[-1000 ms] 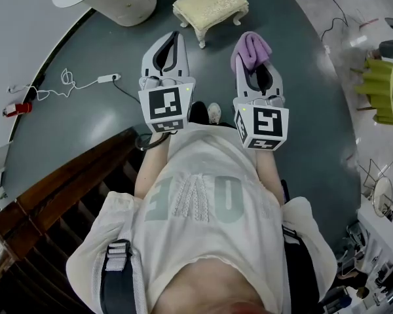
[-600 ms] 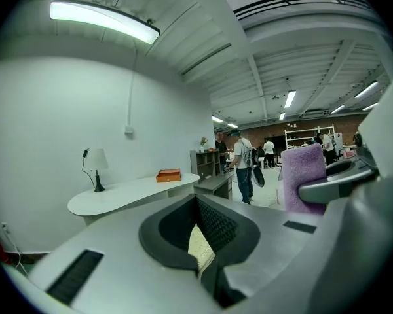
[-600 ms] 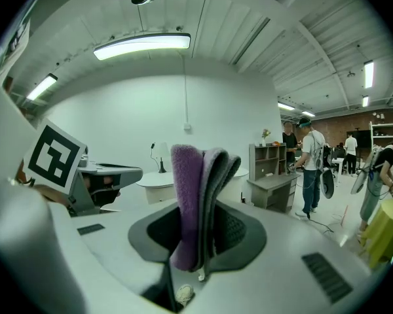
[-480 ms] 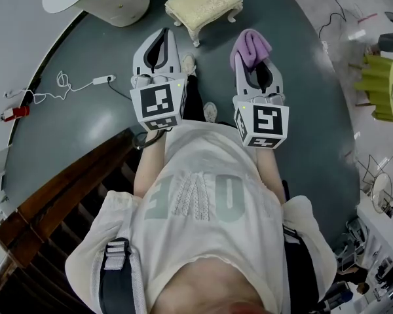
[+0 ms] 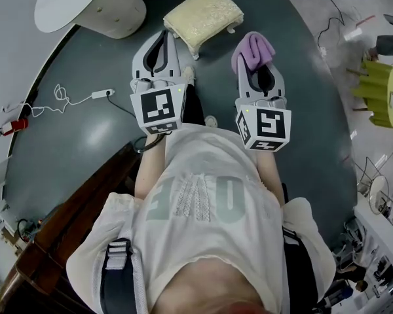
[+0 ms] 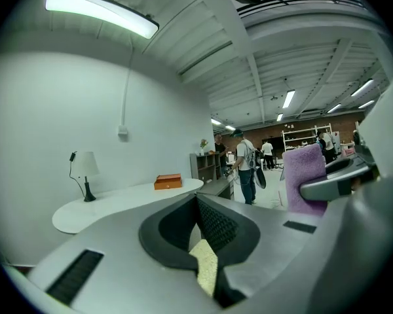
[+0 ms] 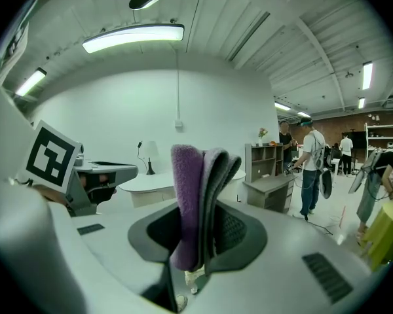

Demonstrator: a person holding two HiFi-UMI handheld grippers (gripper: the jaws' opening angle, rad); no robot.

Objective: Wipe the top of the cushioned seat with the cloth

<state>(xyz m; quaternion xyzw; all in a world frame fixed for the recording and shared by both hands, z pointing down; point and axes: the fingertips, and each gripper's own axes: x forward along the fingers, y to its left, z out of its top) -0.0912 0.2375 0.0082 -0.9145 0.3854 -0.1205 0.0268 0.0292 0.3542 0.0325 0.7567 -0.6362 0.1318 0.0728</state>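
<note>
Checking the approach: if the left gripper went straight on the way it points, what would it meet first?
Probably not the cushioned seat: the left gripper is level and the seat shows low, beneath its shut jaws. Beyond them stands the grey cabinet, though depth is unclear.

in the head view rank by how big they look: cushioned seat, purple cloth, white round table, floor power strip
Largest to smallest:
white round table, partly cut off
cushioned seat
purple cloth, held nearer the camera, so flattered
power strip
</note>
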